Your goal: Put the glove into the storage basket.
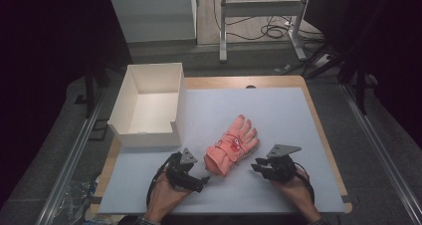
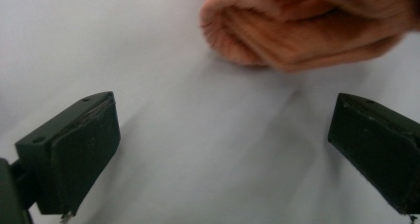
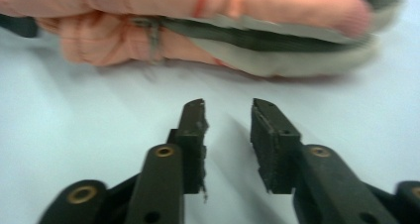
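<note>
A pair of pink knitted gloves lies stacked on the white table mat, cuffs toward me and fingers pointing away. My left gripper rests low on the mat just left of the cuffs, jaws spread wide with nothing between them. In the left gripper view the ribbed cuff lies ahead of the left gripper, apart from its pads. My right gripper sits right of the gloves. In the right gripper view the right gripper has a narrow gap between its jaws, empty, short of the gloves.
An open white box stands at the mat's back left, its near wall close to my left gripper. The wooden table edge borders the mat on the right. Beyond the table are desk legs and cables on the floor.
</note>
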Available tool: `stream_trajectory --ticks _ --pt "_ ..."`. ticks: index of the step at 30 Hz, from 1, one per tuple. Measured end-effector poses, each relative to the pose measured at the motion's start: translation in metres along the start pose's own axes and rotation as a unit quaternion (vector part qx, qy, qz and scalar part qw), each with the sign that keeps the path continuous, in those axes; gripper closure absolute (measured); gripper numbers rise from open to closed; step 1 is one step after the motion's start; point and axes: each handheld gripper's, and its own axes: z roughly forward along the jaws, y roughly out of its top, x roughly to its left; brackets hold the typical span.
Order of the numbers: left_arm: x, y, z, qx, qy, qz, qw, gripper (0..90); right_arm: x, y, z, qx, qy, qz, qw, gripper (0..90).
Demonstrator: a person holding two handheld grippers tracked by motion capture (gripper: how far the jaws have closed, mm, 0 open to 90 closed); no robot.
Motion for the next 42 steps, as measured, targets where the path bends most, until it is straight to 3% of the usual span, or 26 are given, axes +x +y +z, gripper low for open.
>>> stream_trajectory --ticks 5,9,17,21,23,33,42 --pt "-0.006 0.007 -0.006 0.005 0.001 0.006 1.0 0.0 -0.008 -0.005 -0.009 -0.001 -0.026 0.005 0.9996 55.1" --pt "-0.011 0.018 -0.014 0.008 -0.009 0.011 0.9999 0.0 -0.024 -0.011 -0.016 0.007 -0.055 0.02 0.9982 41.4" --pt "-0.019 0.041 -0.02 0.015 -0.016 0.021 0.9995 0.0 -0.042 -0.019 -0.023 0.014 -0.101 0.025 0.9945 30.5" --pt "-0.022 0.048 -0.022 0.015 -0.022 0.024 0.9994 0.0 -0.049 -0.022 -0.025 0.016 -0.111 0.032 0.9932 26.7" --pt "-0.024 0.054 -0.023 0.018 -0.022 0.027 0.9992 0.0 -0.053 -0.025 -0.025 0.011 -0.105 0.045 0.9933 25.1" --pt "-0.029 0.08 -0.022 0.023 -0.022 0.029 0.9991 0.0 -0.053 -0.025 -0.025 0.015 -0.106 0.041 0.9934 24.7" --pt "-0.027 0.102 0.006 0.038 -0.007 0.022 0.999 0.0 -0.053 -0.025 -0.025 0.013 -0.105 0.042 0.9934 24.6"
